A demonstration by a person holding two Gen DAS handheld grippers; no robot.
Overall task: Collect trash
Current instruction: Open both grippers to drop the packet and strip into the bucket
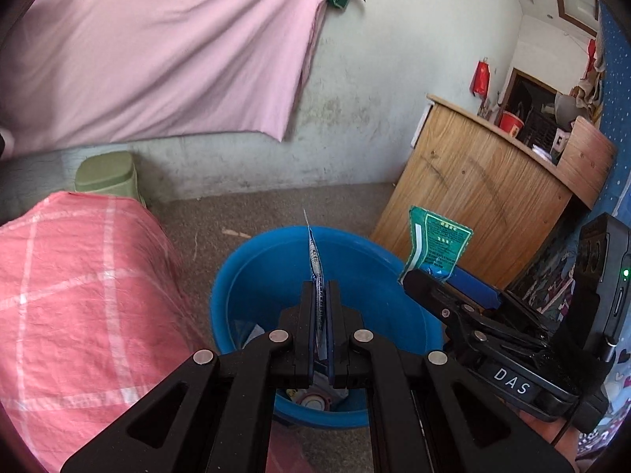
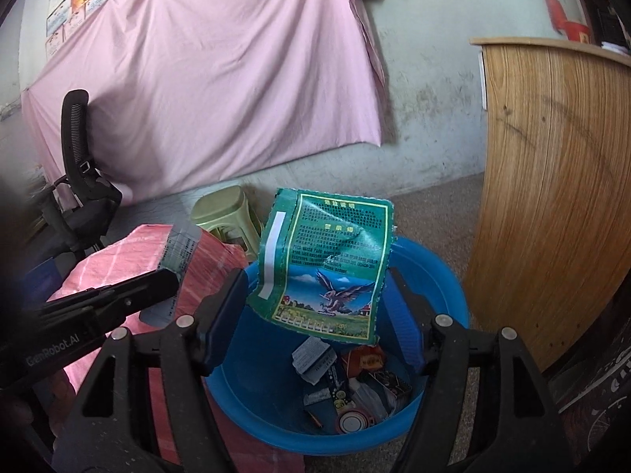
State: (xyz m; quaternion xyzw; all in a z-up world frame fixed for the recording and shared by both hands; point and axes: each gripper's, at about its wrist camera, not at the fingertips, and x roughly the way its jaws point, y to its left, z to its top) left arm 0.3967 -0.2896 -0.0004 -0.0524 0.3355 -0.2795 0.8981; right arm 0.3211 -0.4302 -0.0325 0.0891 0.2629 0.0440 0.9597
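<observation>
A blue basin [image 1: 252, 276] stands on the floor and holds several scraps of trash [image 2: 347, 386]. My left gripper [image 1: 320, 287] is shut on a thin blue-and-white wrapper [image 1: 315, 252], seen edge-on, above the basin's near side. In the right wrist view the same gripper [image 2: 169, 276] comes in from the left with the wrapper [image 2: 179, 248] sticking up. My right gripper [image 2: 315, 276] stands wide open over the basin [image 2: 434, 268]. A green packet with an eagle picture [image 2: 331, 252] hangs loose between its fingers, with no pad pressing on it. The left wrist view shows that packet [image 1: 437, 236] at the right gripper's [image 1: 441, 287] tip.
A bulky thing under a pink checked cloth [image 1: 79, 295] sits close to the basin's left. A green stool [image 1: 106, 173] is behind it and a black office chair [image 2: 79, 181] farther left. A wooden cabinet [image 1: 473, 189] stands to the right. A pink sheet [image 1: 157, 47] covers the wall.
</observation>
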